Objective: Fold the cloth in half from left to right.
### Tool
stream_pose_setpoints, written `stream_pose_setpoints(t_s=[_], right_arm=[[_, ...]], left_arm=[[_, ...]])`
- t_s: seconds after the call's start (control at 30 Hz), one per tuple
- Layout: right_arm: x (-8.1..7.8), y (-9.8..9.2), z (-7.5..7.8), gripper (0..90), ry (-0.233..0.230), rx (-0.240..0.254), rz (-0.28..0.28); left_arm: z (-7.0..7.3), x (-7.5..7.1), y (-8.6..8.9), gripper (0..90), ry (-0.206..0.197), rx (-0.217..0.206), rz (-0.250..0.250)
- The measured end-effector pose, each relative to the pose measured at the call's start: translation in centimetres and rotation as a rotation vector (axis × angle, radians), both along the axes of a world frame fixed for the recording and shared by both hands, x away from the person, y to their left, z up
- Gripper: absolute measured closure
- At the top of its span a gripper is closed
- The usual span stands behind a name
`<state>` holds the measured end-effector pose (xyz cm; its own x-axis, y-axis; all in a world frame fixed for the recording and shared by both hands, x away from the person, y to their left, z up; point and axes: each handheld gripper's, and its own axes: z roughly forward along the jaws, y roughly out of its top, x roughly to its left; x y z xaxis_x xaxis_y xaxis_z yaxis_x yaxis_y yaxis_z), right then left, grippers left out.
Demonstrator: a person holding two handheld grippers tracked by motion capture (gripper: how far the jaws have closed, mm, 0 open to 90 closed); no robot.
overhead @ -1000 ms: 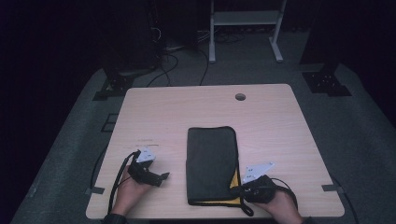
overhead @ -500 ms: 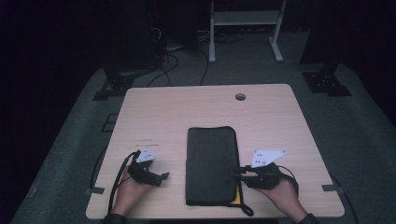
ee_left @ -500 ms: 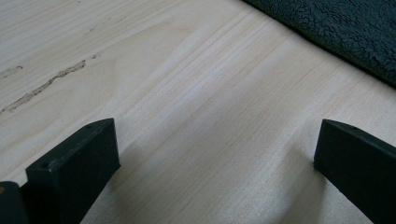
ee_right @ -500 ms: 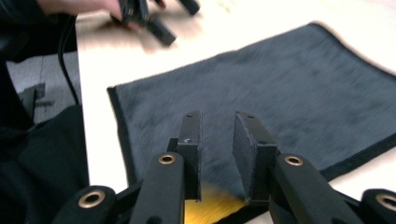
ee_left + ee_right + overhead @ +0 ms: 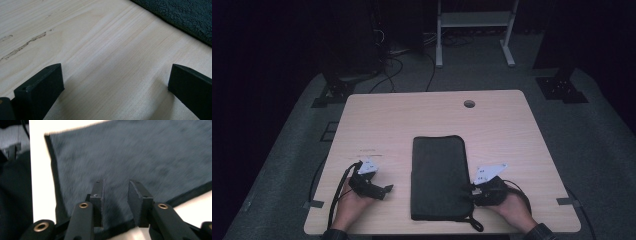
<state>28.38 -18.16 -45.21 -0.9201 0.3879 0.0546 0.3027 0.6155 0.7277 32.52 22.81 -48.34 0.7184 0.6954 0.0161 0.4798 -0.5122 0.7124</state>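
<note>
Dark fleece cloth (image 5: 438, 177), folded into a long rectangle, lies at the near middle of the pale wood bench (image 5: 422, 112). Right gripper (image 5: 471, 190) sits at the cloth's right edge near its front corner; its jaws have just been opening, a narrow gap between them, nothing pinched; the right gripper view is motion-blurred. Left gripper (image 5: 387, 189) rests on bare wood left of the cloth, released, jaws wide. A dark cord loops at the cloth's front corner; what it joins is unclear.

A folded cloth (image 5: 437, 178) lies on the counter (image 5: 412, 115), toward its near edge and midway across. The left tool (image 5: 382, 190) rests left of it, apart; the right tool (image 5: 468, 189) sits at its right edge.
</note>
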Motion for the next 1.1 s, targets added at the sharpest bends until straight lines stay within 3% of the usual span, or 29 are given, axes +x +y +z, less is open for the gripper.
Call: stream_pose_setpoints(t_s=[0.17, 0.23, 0.53, 0.67, 0.7, 0.83, 1.1], right_arm=[[-0.7, 0.5, -1.4, 59.7, -0.002, -0.111, 0.047], [-1.1, 0.7, -1.6, 60.5, -0.031, -0.123, 0.052], [-1.8, 0.4, -1.5, 57.1, -0.005, -0.111, 0.074], [-0.8, 0.5, -1.0, 49.7, -0.002, -0.088, 0.037], [0.1, 0.5, -0.8, 47.4, -0.004, -0.069, 0.01], [1.1, 0.5, -0.5, 46.0, -0.013, -0.066, -0.023], [4.7, 0.4, 0.5, 43.8, -0.023, -0.031, -0.094]], left_arm=[[0.0, 0.0, 0.0, 0.0, -0.001, 0.0, -0.003], [0.0, -0.1, -0.1, 0.0, 0.001, -0.006, -0.002], [0.2, -0.2, -1.1, 0.0, 0.018, -0.008, -0.041], [0.7, 0.4, -1.7, 0.0, 0.007, -0.025, -0.049], [0.9, 0.8, -2.0, 0.0, 0.008, -0.03, -0.054], [1.4, 1.5, -2.6, 0.0, 0.007, -0.041, -0.066], [2.6, 3.5, -4.3, 0.0, 0.004, -0.068, -0.101]])
